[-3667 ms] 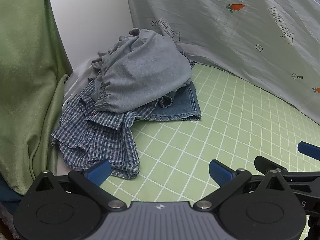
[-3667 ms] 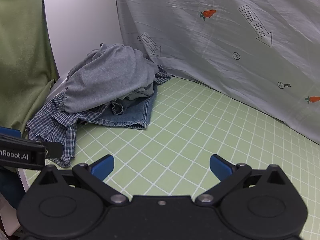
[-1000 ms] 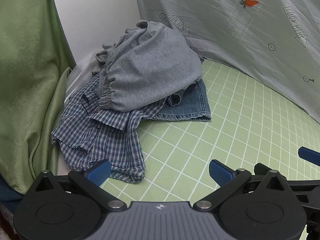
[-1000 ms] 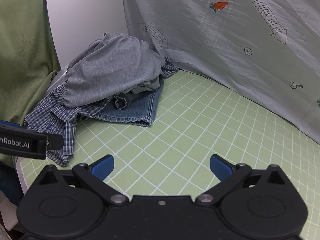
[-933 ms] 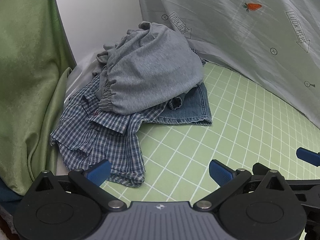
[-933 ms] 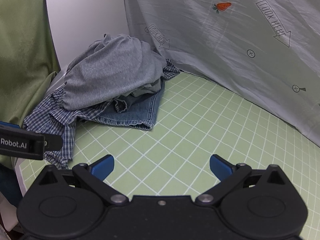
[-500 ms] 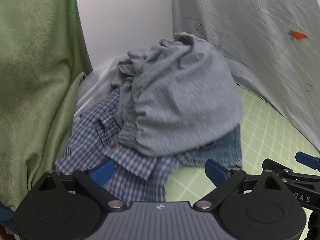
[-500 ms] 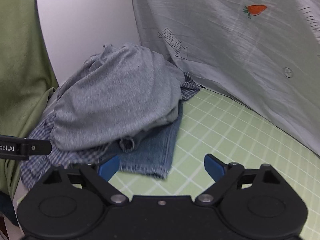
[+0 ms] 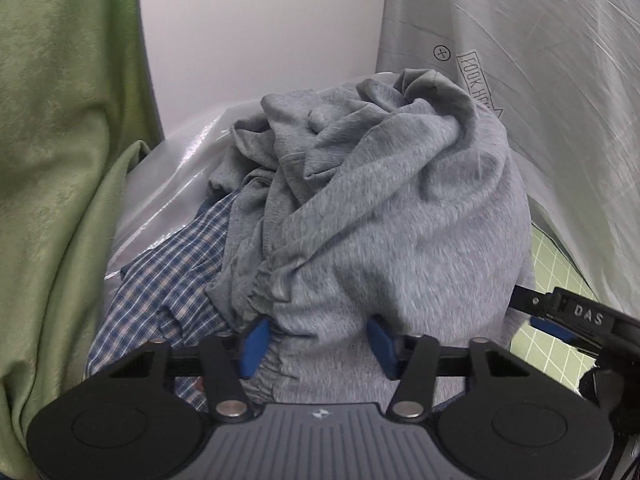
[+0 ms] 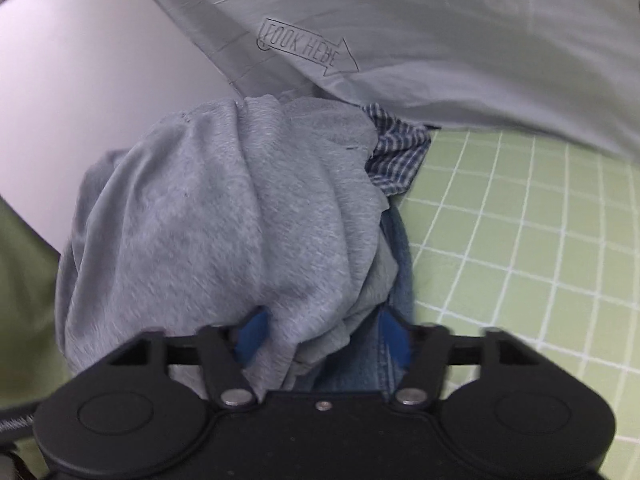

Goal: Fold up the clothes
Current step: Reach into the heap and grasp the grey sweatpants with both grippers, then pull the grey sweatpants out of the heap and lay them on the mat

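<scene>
Left gripper (image 9: 316,342): your jaws stand partly apart, astride the grey garment (image 9: 384,216), pads touching cloth.
Right gripper (image 10: 320,336): likewise spread, pressed into it.
Garment: atop the plaid shirt (image 9: 172,276) and jeans (image 10: 400,264).

light: soft, even, no hard shadows
glare: sheen on plastic sheet (image 9: 168,184), up-left of left gripper (image 9: 318,344)
blur: motion smear on grey garment (image 10: 224,216) ahead of right gripper (image 10: 320,336)
distortion: fisheye bend, dark corners
focus: left view sharper
</scene>
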Motion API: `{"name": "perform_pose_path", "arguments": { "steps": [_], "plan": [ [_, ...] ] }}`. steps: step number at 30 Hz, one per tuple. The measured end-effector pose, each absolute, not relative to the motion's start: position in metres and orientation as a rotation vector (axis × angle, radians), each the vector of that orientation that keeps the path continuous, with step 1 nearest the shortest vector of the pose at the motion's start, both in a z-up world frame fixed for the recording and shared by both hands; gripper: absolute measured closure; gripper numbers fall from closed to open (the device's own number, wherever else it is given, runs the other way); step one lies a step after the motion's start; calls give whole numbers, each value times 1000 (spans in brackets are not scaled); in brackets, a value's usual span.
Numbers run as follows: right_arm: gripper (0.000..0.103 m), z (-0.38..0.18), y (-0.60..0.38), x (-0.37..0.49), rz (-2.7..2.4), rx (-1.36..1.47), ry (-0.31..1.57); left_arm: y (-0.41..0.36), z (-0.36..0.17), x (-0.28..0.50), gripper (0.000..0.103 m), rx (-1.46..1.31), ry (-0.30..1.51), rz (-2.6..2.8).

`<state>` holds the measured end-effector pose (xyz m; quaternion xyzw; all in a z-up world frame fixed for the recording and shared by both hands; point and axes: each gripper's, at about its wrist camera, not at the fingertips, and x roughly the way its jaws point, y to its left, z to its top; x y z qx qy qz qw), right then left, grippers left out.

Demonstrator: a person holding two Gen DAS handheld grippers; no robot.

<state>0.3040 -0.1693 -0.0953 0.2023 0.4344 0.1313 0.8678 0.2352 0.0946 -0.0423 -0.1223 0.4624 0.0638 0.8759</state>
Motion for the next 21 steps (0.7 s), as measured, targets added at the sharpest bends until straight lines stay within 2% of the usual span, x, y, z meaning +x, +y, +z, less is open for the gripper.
{"name": "perform_pose_path", "arguments": {
  "steps": [1, 2, 3, 14, 21],
  "plan": [
    [74, -99, -172, 306, 298, 458, 914, 95, -44, 235, 84, -257, 961, 140],
    [97, -100, -173, 306, 322, 473, 906, 96, -45, 234, 90, -260, 957, 148],
    [99, -97, -173, 302, 320, 458, 891, 97, -45, 233, 89, -268, 951, 148],
    [100, -63, -220, 228, 161, 374, 772, 69, -24, 181, 94, -258, 866, 53],
    [100, -53, -288, 134, -17, 384, 744, -3, -8, 114, 95, -196, 869, -121]
  ]
}}
